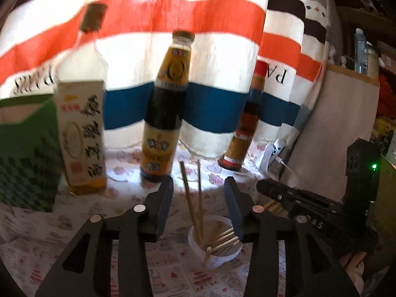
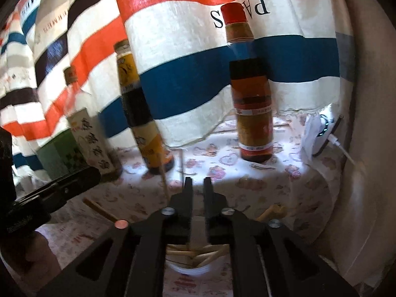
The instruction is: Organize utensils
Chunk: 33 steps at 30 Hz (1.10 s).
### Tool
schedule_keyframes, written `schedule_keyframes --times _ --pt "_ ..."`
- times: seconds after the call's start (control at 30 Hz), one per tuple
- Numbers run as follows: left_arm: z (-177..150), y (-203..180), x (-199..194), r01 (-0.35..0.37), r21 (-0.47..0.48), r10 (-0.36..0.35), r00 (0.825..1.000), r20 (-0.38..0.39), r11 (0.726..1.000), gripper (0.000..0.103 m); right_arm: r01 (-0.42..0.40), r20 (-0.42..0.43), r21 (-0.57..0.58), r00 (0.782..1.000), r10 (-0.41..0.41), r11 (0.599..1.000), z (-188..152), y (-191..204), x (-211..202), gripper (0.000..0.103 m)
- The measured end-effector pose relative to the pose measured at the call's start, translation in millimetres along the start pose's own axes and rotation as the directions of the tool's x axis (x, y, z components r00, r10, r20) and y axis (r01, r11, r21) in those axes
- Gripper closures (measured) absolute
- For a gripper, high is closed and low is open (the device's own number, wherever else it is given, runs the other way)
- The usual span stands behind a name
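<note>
Left tool (image 1: 199, 206) stands with jaws parted over a small white plastic cup (image 1: 214, 243), nothing pressed between the pads; two long chopsticks (image 1: 191, 198) stand in the gap, butts down in the cup and tips leaning toward the bottles. More chopsticks lie slanted across the cup's mouth, pale wood or bamboo, slim, square at the butt end. The cup looks meant as the holder, so the sticks are being gathered into it end-first. Right tool (image 2: 197, 185) is nearly closed, a narrow slot between its fingers; whether it pinches anything cannot be told, the thin stick rising by its tips seems just beside them, not clamped. It sits right above the same cup (image 2: 189, 269), rim and sticks showing below the black linkage. A loose chopstick (image 2: 99, 209) lies flat on the worktop (image 2: 284, 180) to the left, and a few pale stick ends (image 2: 271, 211) lie to the right, outside the cup; judged still to be collected. Worktop cover is a white sheet with small pink printed figures. Behind stand three bottles: a clear square one with a paper label (image 1: 80, 133), a dark sauce bottle with yellow labels (image 1: 164, 109), an amber red-capped one (image 2: 252, 99); glossy, upright, close enough to be knocked by a wide swing. Striped cloth curtain (image 1: 158, 57) hangs behind.
</note>
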<state>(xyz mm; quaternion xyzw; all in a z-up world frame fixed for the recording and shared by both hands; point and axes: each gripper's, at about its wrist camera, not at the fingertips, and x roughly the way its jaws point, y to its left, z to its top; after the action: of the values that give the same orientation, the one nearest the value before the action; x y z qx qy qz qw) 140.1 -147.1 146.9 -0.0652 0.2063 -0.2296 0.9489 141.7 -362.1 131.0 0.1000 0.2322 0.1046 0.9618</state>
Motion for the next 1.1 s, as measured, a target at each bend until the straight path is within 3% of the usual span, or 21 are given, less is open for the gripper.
schedule_keyframes --times 0.07,0.17,0.23,0.3,0.43,0.53,0.6,0.73,0.87,0.93,1.1 --pt "3 3 -10 -0.027 0.001 0.027 0.999 0.019 1.000 0.050 -0.040 -0.007 -0.004 0.999 0.040 0.999 0 3 -2 0.078" --pt "2 11 -28 -0.094 0.003 0.094 0.993 0.066 0.996 0.034 -0.026 0.004 -0.039 1.000 0.026 0.999 -1 15 -9 0.073" --pt "-1 19 -41 -0.139 -0.001 0.138 0.986 0.095 0.990 0.027 -0.040 0.019 -0.046 0.999 0.041 0.998 -1 23 -17 0.059" --pt "-5 27 -51 -0.162 -0.005 0.162 0.982 0.093 0.987 0.021 -0.050 0.039 -0.052 0.998 0.052 0.997 -2 30 -25 0.051" --pt "-12 39 -76 -0.215 0.022 0.213 0.975 0.065 0.976 0.014 -0.037 0.093 -0.101 0.995 0.046 0.994 -5 48 -47 0.045" --pt "-18 45 -104 -0.252 0.037 0.247 0.963 0.108 0.967 0.005 -0.118 0.115 -0.084 0.985 0.127 0.989 -8 59 -67 0.030" --pt "-23 50 -121 -0.282 0.035 0.275 0.951 0.141 0.959 0.001 -0.156 0.132 -0.051 0.978 0.162 0.986 -12 65 -78 0.027" --pt "-38 62 -146 -0.328 0.042 0.315 0.932 0.180 0.944 0.001 -0.166 0.165 -0.046 0.971 0.172 0.985 -20 81 -96 0.016" --pt "-57 74 -157 -0.341 0.037 0.330 0.927 0.179 0.939 0.001 -0.082 0.202 -0.085 0.975 0.097 0.993 -39 96 -104 0.011" --pt "-68 80 -161 -0.334 0.028 0.323 0.927 0.190 0.942 0.001 -0.051 0.187 -0.105 0.980 0.070 0.993 -53 102 -99 0.000" --pt "-100 99 -158 -0.352 0.022 0.340 0.917 0.206 0.936 0.001 -0.024 0.108 -0.087 0.994 0.033 0.996 -94 104 -72 0.000"
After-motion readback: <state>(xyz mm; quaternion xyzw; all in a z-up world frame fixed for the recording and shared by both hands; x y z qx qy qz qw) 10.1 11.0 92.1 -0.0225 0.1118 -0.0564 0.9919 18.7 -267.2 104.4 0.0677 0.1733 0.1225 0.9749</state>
